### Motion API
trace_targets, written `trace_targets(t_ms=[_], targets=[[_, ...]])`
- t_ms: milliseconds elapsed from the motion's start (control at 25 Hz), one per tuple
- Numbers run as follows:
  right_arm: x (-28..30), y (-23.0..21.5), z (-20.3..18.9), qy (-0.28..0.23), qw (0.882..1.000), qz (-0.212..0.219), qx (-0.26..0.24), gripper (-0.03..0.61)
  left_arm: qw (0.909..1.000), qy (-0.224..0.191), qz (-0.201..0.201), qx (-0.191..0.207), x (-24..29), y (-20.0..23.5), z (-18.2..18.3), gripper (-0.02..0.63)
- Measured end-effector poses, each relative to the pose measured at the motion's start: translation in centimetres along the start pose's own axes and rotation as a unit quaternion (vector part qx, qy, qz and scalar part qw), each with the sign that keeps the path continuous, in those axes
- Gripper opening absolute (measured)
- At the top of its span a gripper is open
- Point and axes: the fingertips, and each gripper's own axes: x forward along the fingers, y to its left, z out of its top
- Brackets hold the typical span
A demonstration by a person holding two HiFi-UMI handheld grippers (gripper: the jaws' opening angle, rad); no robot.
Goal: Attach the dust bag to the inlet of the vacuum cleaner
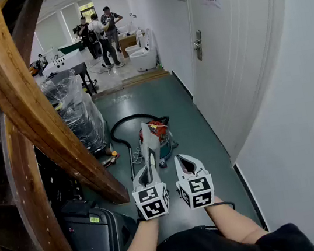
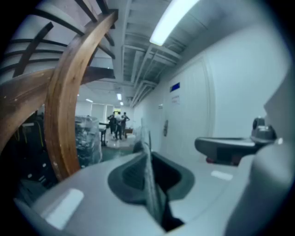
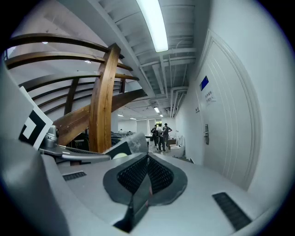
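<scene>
Two grippers are held out side by side above the green floor [image 1: 180, 103]. The left gripper [image 1: 150, 164] is clamped on the dust bag [image 1: 150, 144], a thin grey sheet sticking up out of its jaws; it looks edge-on in the left gripper view. The right gripper [image 1: 186, 161] is squeezed closed with nothing in it, just beside the left one. The vacuum cleaner [image 1: 159, 134], red on top, sits on the floor further ahead, with its black hose [image 1: 122, 123] looping behind it.
</scene>
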Motion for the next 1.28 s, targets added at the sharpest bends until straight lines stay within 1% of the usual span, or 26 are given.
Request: trace_targets(t_ms=[120, 320, 680, 920, 1120, 1280], targets=[[-0.3, 0.1, -0.2, 0.001, 1.000, -0.003, -0.004, -0.002, 0.9999, 0.005, -0.009, -0.005, 0.1, -0.5, -0.5, 0.025], [-0.1, 0.4, -0.4, 0.006, 1.000, 0.002, -0.003, -0.002, 0.9998, 0.009, -0.012, -0.014, 0.3, -0.4, -0.8, 0.025], [0.0, -0.5, -1.0, 0.010, 1.000, 0.004, 0.023, -0.002, 0.9997, 0.017, -0.013, -0.012, 0.8, -1.2, -0.9, 0.025], [0.0, -1.4, -1.4, 0.014, 0.999, 0.016, 0.029, -0.002, 0.9997, 0.020, -0.004, -0.012, 1.5, -2.0, -1.0, 0.026], [-0.4, -2.4, -2.0, 0.015, 0.999, 0.029, 0.023, -0.002, 0.9996, 0.020, 0.009, -0.018, 2.4, -2.9, -1.5, 0.026], [-0.5, -3.3, -3.1, 0.025, 0.999, 0.039, 0.018, -0.002, 0.9994, 0.022, 0.017, -0.021, 3.2, -3.6, -2.0, 0.026]])
